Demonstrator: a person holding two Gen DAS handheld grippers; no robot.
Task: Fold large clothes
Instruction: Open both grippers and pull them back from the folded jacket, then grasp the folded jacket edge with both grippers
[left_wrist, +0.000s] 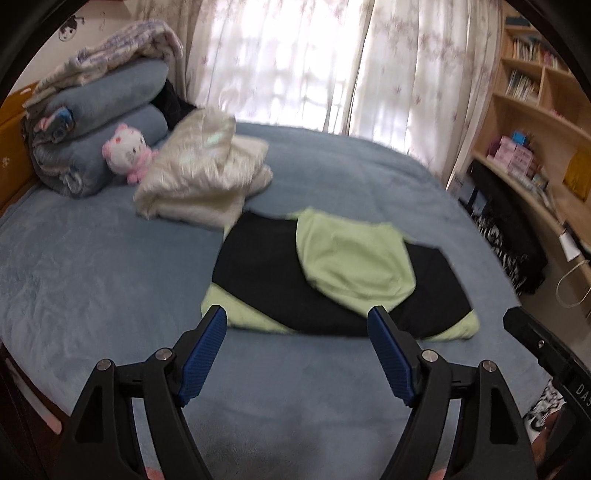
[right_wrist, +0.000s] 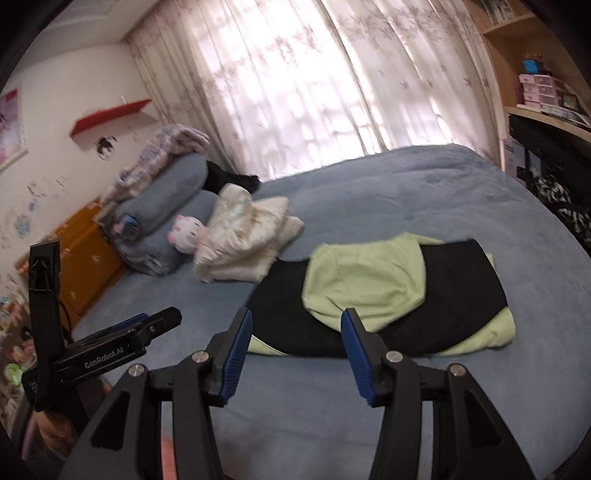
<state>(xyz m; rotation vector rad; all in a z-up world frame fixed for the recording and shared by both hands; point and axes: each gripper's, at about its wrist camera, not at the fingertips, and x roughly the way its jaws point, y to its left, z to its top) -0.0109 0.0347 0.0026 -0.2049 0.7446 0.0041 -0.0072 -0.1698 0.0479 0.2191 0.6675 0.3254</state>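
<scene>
Blue fleece bedspread (left_wrist: 110, 258) carries the black-and-pale-green garment (left_wrist: 280, 280), folded into a compact rectangle just ahead of the left gripper (left_wrist: 297, 325) and right gripper (right_wrist: 295, 328), both spread and empty. Folding looks nearly finished; beyond lies a cream padded jacket (left_wrist: 199, 173).

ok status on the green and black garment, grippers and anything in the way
Left gripper open, empty. Right gripper open, empty. Green and black garment folded on the bed, untouched. Cream jacket beside it, not blocking.
</scene>
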